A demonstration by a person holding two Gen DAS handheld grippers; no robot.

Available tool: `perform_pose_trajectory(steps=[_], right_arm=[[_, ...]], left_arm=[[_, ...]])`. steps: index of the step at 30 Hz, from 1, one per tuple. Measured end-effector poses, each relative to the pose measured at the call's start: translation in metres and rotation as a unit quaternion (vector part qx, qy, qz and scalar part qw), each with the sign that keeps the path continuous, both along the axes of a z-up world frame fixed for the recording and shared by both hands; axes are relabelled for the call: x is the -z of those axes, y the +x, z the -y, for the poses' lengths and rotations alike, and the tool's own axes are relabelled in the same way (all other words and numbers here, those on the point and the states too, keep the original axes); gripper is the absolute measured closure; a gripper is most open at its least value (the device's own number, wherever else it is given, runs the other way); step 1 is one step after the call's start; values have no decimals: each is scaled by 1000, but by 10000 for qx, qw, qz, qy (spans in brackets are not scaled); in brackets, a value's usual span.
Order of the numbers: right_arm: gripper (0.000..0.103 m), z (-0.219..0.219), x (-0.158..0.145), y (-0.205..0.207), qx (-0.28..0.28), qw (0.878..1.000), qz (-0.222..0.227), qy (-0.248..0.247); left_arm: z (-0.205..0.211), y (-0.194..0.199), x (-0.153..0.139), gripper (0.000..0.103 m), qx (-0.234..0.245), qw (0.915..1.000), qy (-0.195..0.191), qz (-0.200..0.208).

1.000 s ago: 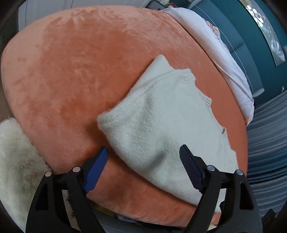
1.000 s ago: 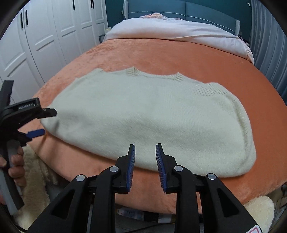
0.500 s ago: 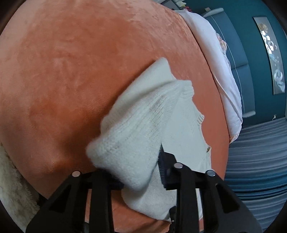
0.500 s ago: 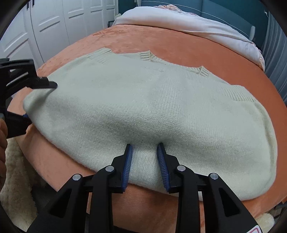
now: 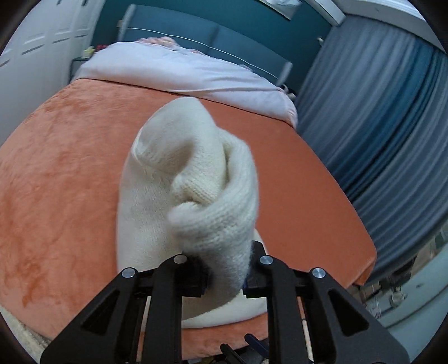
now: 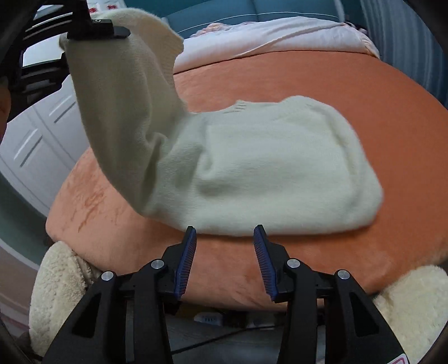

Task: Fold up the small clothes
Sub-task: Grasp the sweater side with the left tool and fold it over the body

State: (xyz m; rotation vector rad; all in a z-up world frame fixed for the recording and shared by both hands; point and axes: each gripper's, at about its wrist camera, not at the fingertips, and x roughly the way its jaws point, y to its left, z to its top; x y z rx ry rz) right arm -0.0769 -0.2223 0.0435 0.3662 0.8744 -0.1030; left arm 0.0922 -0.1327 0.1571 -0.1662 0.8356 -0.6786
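Observation:
A cream knitted sweater (image 6: pixel 274 168) lies on the orange blanket (image 6: pixel 308 84) of a bed. My left gripper (image 5: pixel 226 268) is shut on the sweater's left end (image 5: pixel 212 212) and holds it lifted high above the bed; this gripper also shows at the top left of the right wrist view (image 6: pixel 95 26), with the cloth hanging from it. My right gripper (image 6: pixel 224 240) is open and empty, just in front of the sweater's near edge, above the bed's front edge.
A pale pink duvet (image 5: pixel 182 72) covers the far end of the bed. Blue curtains (image 5: pixel 386 112) hang on the right, white wardrobe doors (image 6: pixel 33 140) on the left. Fluffy cream rugs (image 6: pixel 56 280) lie on the floor by the bed's near corners.
My left gripper closed on the sweater's left end and lifted it up and over toward the right. My right gripper opened wider and drew back from the near hem.

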Motion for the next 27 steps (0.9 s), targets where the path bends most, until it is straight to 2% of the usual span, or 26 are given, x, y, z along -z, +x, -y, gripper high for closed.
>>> perform_pose_trajectory(steps=[2, 5, 7, 9, 11, 12, 16, 19, 22, 27], right_arm=[[61, 31, -3, -20, 413, 9991, 24, 123], [59, 71, -3, -43, 928, 9953, -31, 292], [59, 90, -1, -52, 1164, 9922, -43, 445], [58, 103, -2, -57, 1297, 9901, -41, 528], [52, 110, -6, -59, 1311, 9901, 34, 497], [47, 113, -8, -60, 1300, 9903, 65, 487], [46, 123, -11, -46, 1115, 9905, 223, 769], [45, 135, -15, -35, 1068, 9860, 382, 1225], [39, 134, -17, -20, 1023, 9792, 531, 1668], [38, 122, -19, 9, 1003, 9799, 380, 1685]], left_arm=[[43, -16, 20, 85, 425, 9987, 274, -115], [99, -31, 78, 79, 940, 9894, 953, -562], [106, -40, 105, 78, 864, 9844, 1269, -856], [92, -54, 99, 68, 734, 9904, 1003, -598], [73, -63, 87, 42, 687, 9926, 957, -305], [62, -66, 80, 37, 607, 9929, 1013, -138], [17, -74, 64, 22, 168, 9900, 1359, 324], [-4, -56, 75, 20, 8, 9836, 1796, 184], [-14, -49, 95, 20, 29, 9767, 2145, 68], [-17, -48, 115, 19, 107, 9725, 2325, 34]])
